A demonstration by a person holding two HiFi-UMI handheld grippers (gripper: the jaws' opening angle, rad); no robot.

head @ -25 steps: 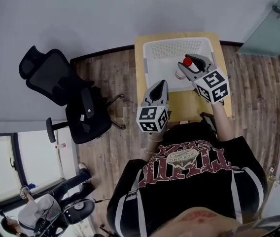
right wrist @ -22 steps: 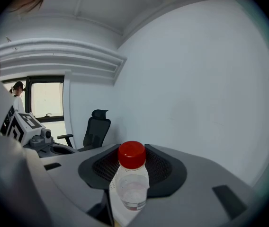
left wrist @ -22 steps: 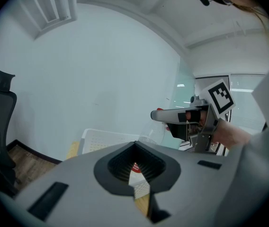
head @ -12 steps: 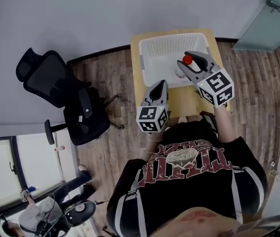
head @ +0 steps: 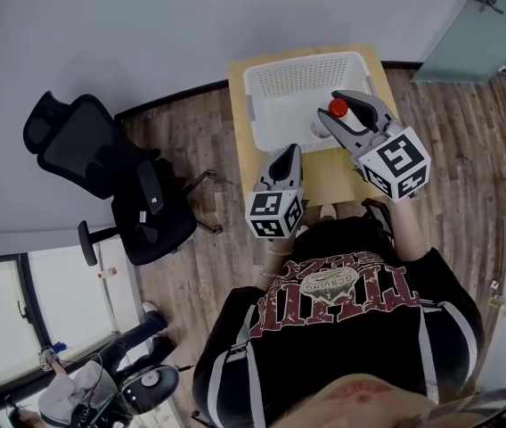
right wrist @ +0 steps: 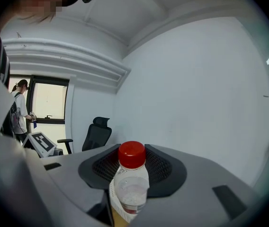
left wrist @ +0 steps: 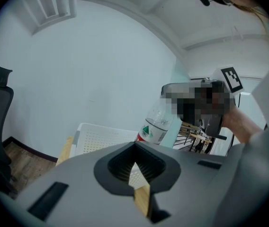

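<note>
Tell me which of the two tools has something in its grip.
The right tool: it is shut on a clear red-capped bottle. The left tool holds nothing.

One red-capped bottle (right wrist: 131, 174), one white basket (head: 275, 83), one table (head: 324, 181), one office chair (head: 102, 172). Two grippers: left gripper (head: 287, 152), right gripper (head: 346, 105). Probably one bystander (head: 70, 398), partly cut off.
</note>
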